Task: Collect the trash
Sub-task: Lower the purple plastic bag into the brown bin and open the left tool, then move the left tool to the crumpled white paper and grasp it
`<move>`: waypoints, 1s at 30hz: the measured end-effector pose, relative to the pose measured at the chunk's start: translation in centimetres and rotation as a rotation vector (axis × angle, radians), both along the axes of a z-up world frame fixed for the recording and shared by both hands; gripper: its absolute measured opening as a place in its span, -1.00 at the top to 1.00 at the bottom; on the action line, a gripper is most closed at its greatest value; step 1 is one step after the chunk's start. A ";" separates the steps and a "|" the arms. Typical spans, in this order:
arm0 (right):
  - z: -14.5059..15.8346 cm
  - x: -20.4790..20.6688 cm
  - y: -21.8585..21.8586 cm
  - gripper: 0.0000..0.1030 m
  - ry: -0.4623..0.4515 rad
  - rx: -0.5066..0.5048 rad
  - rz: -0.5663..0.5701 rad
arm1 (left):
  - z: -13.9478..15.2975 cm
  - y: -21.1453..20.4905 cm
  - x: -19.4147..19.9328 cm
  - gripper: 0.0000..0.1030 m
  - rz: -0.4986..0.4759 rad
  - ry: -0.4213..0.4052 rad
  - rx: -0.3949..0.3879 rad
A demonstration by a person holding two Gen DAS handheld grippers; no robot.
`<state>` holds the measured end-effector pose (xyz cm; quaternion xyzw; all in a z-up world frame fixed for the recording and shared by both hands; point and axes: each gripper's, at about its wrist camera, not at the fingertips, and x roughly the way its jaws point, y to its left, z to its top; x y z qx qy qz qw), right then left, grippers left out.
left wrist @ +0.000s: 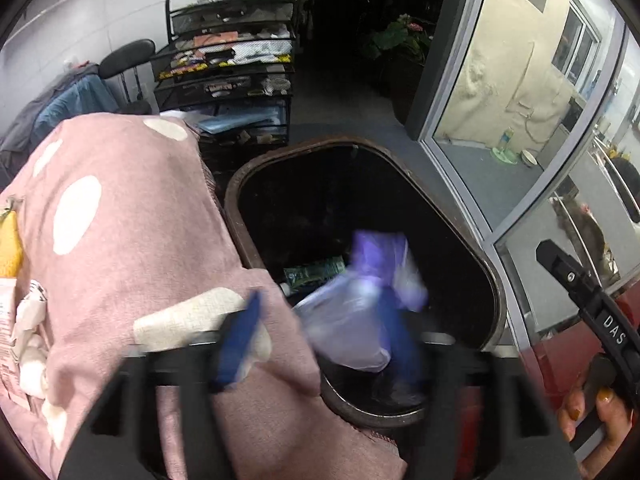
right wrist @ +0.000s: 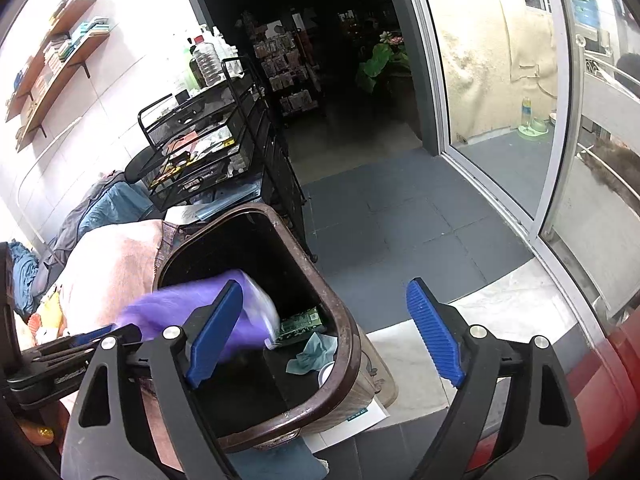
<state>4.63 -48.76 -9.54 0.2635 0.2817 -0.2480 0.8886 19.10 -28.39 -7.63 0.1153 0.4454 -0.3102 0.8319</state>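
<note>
A brown trash bin point(left wrist: 236, 184) stands open below me; it also shows in the right wrist view point(right wrist: 348, 336). A purple plastic bag point(left wrist: 360, 304) is blurred in motion over the bin's mouth, between my left gripper's point(left wrist: 320, 344) spread blue fingers point(left wrist: 240, 340), apart from them. The bag also shows in the right wrist view point(right wrist: 188, 304). A green packet point(left wrist: 316, 270) and crumpled teal paper point(right wrist: 312, 354) lie inside the bin. My right gripper point(right wrist: 326, 332) is open and empty above the bin's right rim.
A pink spotted cloth point(left wrist: 132, 248) covers a surface left of the bin. A black mesh cart point(left wrist: 232, 76) stands behind. A glass sliding door point(right wrist: 500, 120) is at right. Grey tile floor point(right wrist: 380, 216) lies beyond the bin.
</note>
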 end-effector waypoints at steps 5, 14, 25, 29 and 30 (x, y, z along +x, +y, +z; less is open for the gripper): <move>0.0 0.0 0.0 -0.68 -0.004 -0.001 0.000 | 0.7 0.6 -0.2 -0.80 0.000 -0.042 -0.010; 0.3 0.2 1.4 -0.75 -0.062 -0.018 0.068 | 2.5 3.0 -2.1 -0.89 -0.005 -0.111 -0.107; 1.7 1.3 5.3 -0.78 -0.124 -0.065 0.184 | 4.9 8.5 -5.9 -0.89 0.065 -0.322 -0.186; 2.4 2.2 7.6 -0.78 -0.143 -0.091 0.245 | 5.8 10.6 -6.9 -0.89 0.121 -0.410 -0.194; 2.6 2.4 8.2 -0.78 -0.146 -0.096 0.260 | 5.9 11.3 -7.1 -0.89 0.136 -0.424 -0.197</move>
